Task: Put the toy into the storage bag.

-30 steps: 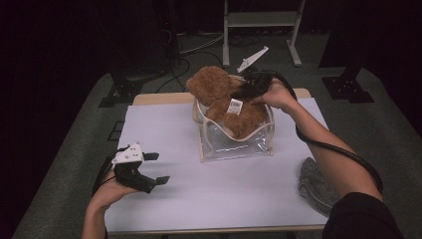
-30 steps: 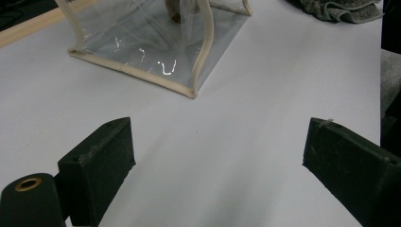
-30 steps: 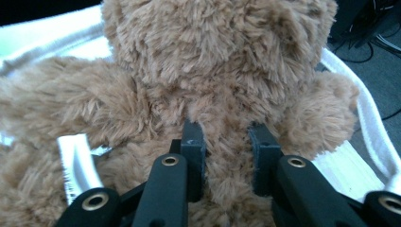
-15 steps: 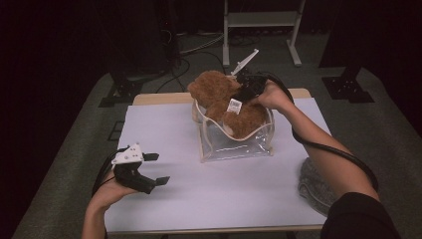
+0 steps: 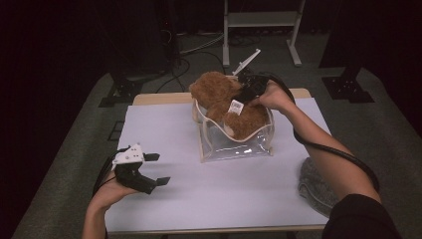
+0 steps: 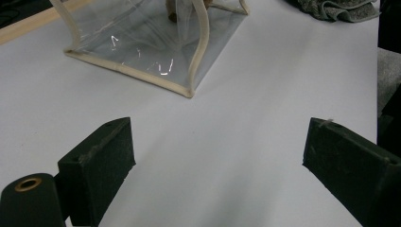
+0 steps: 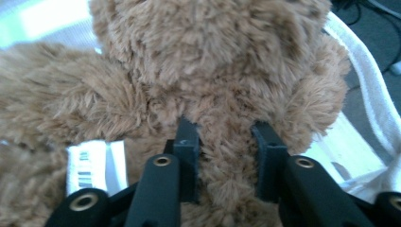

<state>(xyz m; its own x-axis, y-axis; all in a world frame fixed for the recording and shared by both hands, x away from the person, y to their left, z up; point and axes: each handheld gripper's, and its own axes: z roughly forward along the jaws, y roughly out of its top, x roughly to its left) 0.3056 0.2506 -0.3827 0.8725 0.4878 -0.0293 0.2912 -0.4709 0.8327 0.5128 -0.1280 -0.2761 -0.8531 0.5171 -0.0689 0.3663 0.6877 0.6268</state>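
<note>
Two hand-held grippers are at work: from the high view, the right hand-held gripper (image 5: pixel 247 92) sits on the brown teddy bear (image 5: pixel 224 102), which is half inside the clear pouch (image 5: pixel 238 142) on the worktop (image 5: pixel 169 129). Left hand-held gripper (image 6: pixel 217 161) view – jaws wide apart over bare worktop, holding nothing. Right gripper view – its jaws have just been opening, plush between them yet barely squeezed; likely a release, the bear settled.

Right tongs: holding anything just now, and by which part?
The right tongs, jaws just opening, straddle a fold of the teddy bear's fur beside its tag; whether the pads still press cannot be told.
</note>
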